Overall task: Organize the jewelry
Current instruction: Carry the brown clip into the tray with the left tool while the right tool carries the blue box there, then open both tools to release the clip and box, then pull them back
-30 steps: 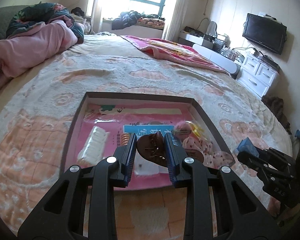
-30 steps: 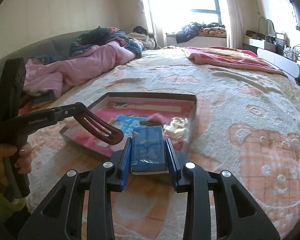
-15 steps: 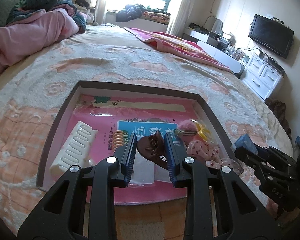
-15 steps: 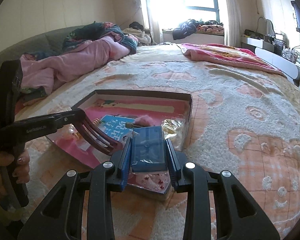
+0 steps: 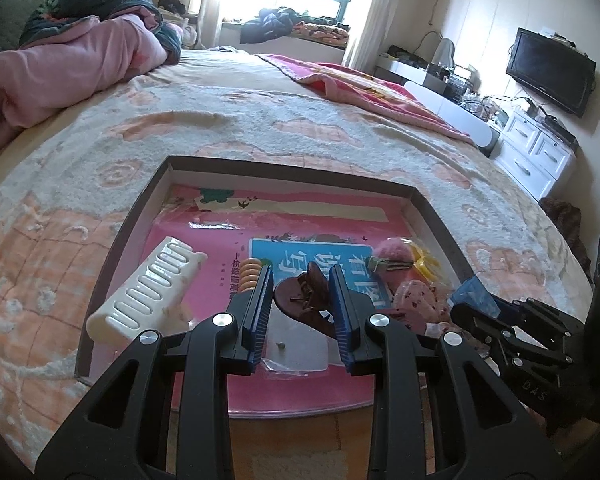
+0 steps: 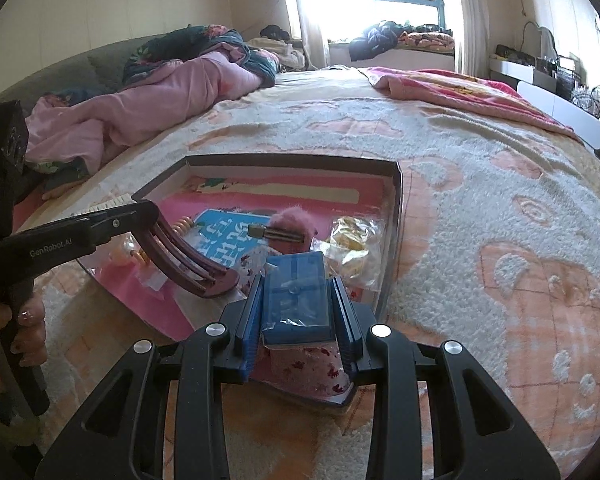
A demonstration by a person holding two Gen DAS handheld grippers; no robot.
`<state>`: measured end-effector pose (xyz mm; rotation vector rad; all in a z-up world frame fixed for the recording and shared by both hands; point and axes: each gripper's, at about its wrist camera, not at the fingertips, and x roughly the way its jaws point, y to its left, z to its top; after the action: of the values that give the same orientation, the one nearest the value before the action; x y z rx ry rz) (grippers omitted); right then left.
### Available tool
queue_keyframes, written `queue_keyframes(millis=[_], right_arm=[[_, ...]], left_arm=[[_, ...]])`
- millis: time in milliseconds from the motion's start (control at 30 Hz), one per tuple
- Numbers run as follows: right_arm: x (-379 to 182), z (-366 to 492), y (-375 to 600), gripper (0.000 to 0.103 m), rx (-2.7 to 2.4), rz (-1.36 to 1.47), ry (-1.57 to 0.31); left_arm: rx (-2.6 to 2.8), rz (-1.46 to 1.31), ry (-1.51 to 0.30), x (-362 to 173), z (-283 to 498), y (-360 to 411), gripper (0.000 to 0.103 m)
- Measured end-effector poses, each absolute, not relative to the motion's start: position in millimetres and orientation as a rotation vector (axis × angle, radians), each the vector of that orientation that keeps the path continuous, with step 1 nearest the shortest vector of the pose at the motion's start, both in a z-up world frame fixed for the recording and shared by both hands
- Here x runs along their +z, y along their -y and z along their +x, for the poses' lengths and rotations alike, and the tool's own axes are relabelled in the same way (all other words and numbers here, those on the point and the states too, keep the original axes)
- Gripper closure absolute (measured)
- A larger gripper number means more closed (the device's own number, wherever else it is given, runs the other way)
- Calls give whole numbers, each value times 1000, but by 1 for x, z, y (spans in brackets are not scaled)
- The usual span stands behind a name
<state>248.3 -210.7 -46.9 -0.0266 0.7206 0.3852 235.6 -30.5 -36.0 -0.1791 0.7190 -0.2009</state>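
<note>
Sunny bedroom, big bed (image 5: 260,128) with fuzzy blanket. On it, flat box (image 5: 112,256) of hair things. Left gripper (image 5: 300,300) squeezed on brown hair claw (image 5: 305,300) over box. Right gripper (image 6: 296,308) squeezed on blue packet (image 6: 296,296) at box's near corner.

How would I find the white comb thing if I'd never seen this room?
Find the shallow dark-rimmed box on the fluffy bed cover. Near its left wall lies a long white plastic comb-shaped hair clip. It is the only white, ridged bar there; its neighbours are orange, brown or pink.
</note>
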Motion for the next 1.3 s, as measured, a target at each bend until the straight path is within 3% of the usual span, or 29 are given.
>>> queue_keyframes(millis=[200, 267, 400, 467, 667, 1100, 1300], right_arm=[[-51, 247, 211, 71, 388, -17, -742], [-51, 244, 212, 66, 398, -14, -740], [-47, 236, 209, 47, 399, -30, -725], [-46, 232, 210, 46, 400, -32, -722], [-38, 216, 214, 26, 390, -36, -686], [-17, 190, 236, 14, 339, 35, -640], [-10, 178, 239, 10, 310, 16, -610]], left_arm=[[-201, -176, -725, -40, 235, 29, 82], [-200, -176, -725, -40, 234, 29, 82], [-204, -175, -723, -40, 234, 30, 82], [-203, -170, -720, -39, 233, 30, 82], [-209, -168, -706, -32, 228, 29, 66], [-258, -154, -653, -7, 205, 35, 48], [-260, -145, -636, 2, 185, 34, 35]])
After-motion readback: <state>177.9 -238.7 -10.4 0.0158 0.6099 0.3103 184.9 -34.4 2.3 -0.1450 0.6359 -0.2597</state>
